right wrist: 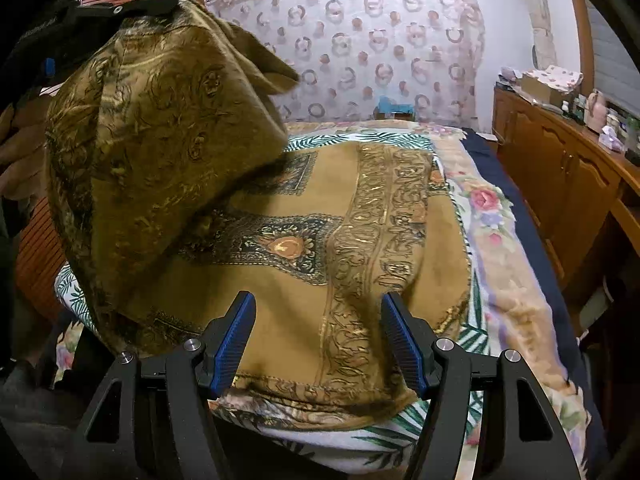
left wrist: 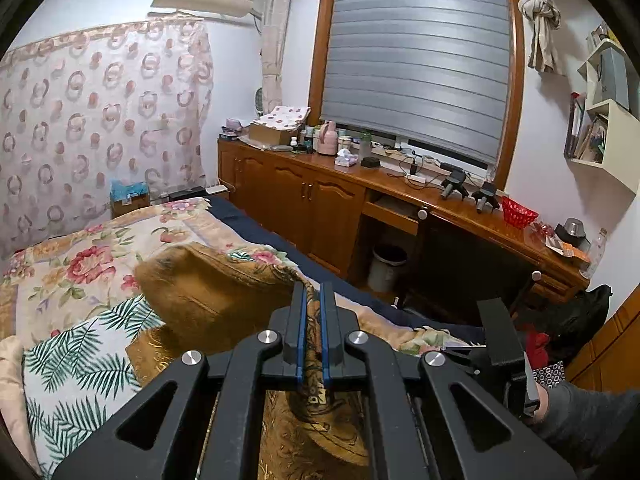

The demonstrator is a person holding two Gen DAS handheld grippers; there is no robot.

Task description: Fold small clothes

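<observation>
A brown garment with gold ornament print (right wrist: 360, 216) lies on the bed. My left gripper (left wrist: 313, 300) is shut on one edge of the garment (left wrist: 212, 284) and holds it lifted, so a fold hangs over the rest. That lifted part (right wrist: 160, 132) fills the upper left of the right wrist view, with the left gripper (right wrist: 120, 8) at its top. My right gripper (right wrist: 318, 308) is open and empty just above the garment's near edge.
The bed carries a palm-leaf sheet (left wrist: 80, 360) and a floral blanket (left wrist: 92, 256). A wooden cabinet and desk (left wrist: 320, 200) with clutter runs along the right, below a window blind (left wrist: 416, 68). A patterned curtain (left wrist: 100, 120) hangs behind the bed. A bin (left wrist: 386, 268) stands under the desk.
</observation>
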